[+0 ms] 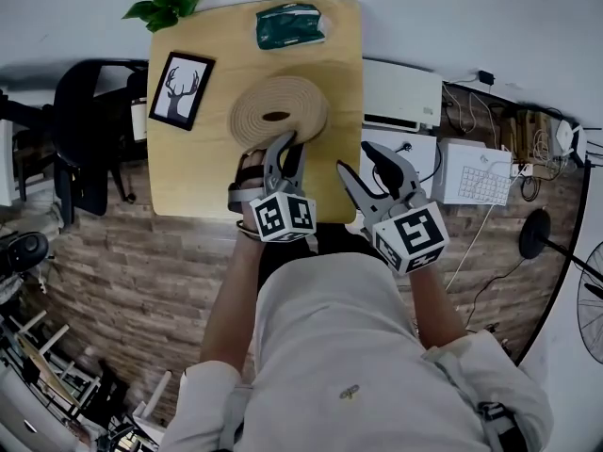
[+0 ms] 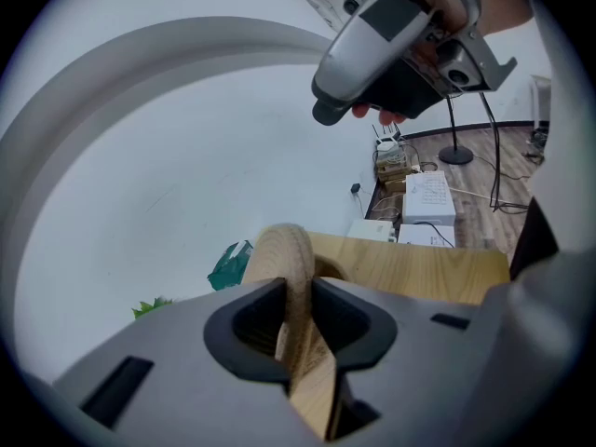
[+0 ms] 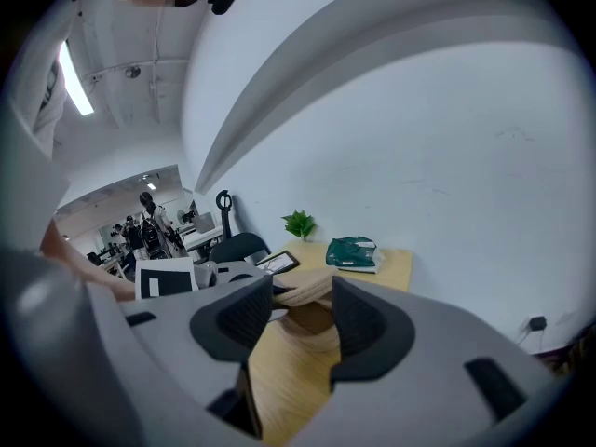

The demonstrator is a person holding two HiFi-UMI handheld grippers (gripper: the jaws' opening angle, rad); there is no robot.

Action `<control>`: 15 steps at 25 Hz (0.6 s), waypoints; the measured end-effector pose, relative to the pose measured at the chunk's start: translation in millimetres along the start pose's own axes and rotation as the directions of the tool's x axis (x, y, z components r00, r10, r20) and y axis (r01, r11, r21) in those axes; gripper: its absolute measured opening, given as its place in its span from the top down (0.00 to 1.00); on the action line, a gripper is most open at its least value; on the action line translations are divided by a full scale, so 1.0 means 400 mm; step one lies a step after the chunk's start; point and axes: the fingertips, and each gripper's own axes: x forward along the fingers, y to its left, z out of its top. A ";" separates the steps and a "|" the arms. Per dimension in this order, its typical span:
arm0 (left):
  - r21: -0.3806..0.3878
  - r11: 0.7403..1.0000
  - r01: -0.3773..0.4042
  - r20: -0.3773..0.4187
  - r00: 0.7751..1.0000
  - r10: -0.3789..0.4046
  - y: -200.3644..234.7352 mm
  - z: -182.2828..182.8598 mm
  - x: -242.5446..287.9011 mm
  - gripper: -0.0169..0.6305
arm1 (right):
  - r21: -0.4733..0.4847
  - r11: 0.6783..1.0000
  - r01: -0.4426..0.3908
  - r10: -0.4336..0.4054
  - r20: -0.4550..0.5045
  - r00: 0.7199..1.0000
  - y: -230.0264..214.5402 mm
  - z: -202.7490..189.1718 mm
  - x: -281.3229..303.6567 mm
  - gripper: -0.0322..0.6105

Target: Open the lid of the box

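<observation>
Toward the near edge of the table [image 1: 188, 172], about midway along it, the left gripper [image 1: 285, 142] is clamping the near rim of the woven lid [image 1: 280, 109]. Its own view is showing the rim [image 2: 291, 277] pinched edge-on between the pads. The right gripper [image 1: 358, 158] is hanging released and empty off the table's near right corner, its jaws spread with nothing between them. From there the lid [image 3: 304, 285] is tipping up on its near side, with a dark gap showing above the box [image 3: 310, 343].

To finish the lift well, I judge the left gripper should be carrying the rim up and back toward the near edge while keeping the pinch square, since a thin woven edge is likely to be slipping if the wrist rolls. The right gripper could be steadying the box if it starts dragging.

Room is opening on the near and right sides. The picture frame [image 1: 181, 89] is crowding the left edge, and the green packet [image 1: 290, 24] and plant [image 1: 165, 6] are sitting along the far edge.
</observation>
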 end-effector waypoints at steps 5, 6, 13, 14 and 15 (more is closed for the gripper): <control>-0.012 0.999 -0.051 0.009 0.999 0.051 0.033 0.012 -0.031 0.85 | -0.022 1.000 -0.021 0.021 0.006 1.000 0.020 0.012 -0.006 0.66; -0.015 0.998 -0.057 0.009 0.998 0.057 0.037 0.013 -0.038 0.85 | -0.027 0.999 -0.024 0.024 0.008 1.000 0.025 0.016 -0.009 0.66; -0.063 0.993 -0.103 0.004 0.995 0.103 0.093 -0.006 -0.089 0.86 | -0.049 0.998 -0.028 0.030 0.039 0.999 0.059 0.054 -0.004 0.66; -0.077 0.991 -0.110 0.003 0.994 0.110 0.102 -0.013 -0.098 0.86 | -0.053 0.998 -0.030 0.032 0.041 0.999 0.065 0.059 -0.002 0.67; -0.091 0.989 -0.117 0.002 0.993 0.118 0.113 -0.019 -0.108 0.86 | -0.057 0.998 -0.031 0.033 0.043 0.999 0.073 0.064 0.001 0.67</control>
